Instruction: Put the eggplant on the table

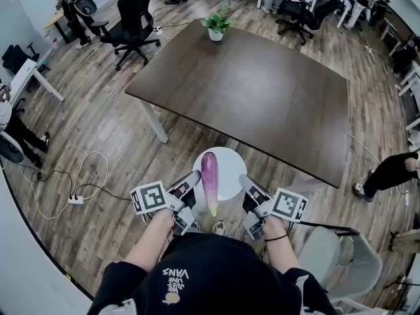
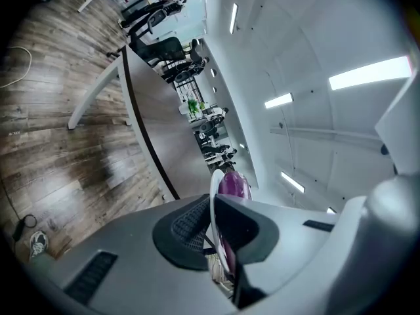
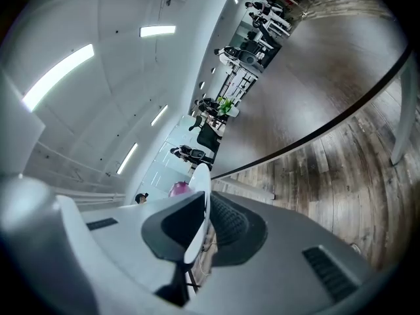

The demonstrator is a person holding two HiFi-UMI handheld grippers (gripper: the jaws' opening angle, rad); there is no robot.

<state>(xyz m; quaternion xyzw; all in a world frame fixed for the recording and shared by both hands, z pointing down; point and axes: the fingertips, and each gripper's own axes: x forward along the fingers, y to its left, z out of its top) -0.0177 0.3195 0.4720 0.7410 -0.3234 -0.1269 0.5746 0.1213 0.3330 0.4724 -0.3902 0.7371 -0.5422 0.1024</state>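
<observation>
Two clamps, one white plate [image 1: 230,166]: left gripper [image 1: 194,176] and right gripper [image 1: 245,180] are pinched onto its side rims. The eggplant [image 1: 209,176] is carried on it, stem past the near rim. Level is to be held until the table [image 1: 262,97] is reached.

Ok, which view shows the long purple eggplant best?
The head view: the long purple eggplant lies full-length on the round white plate. The left gripper view shows only part of the eggplant past the plate's rim; the right gripper view, a purple sliver.
</observation>
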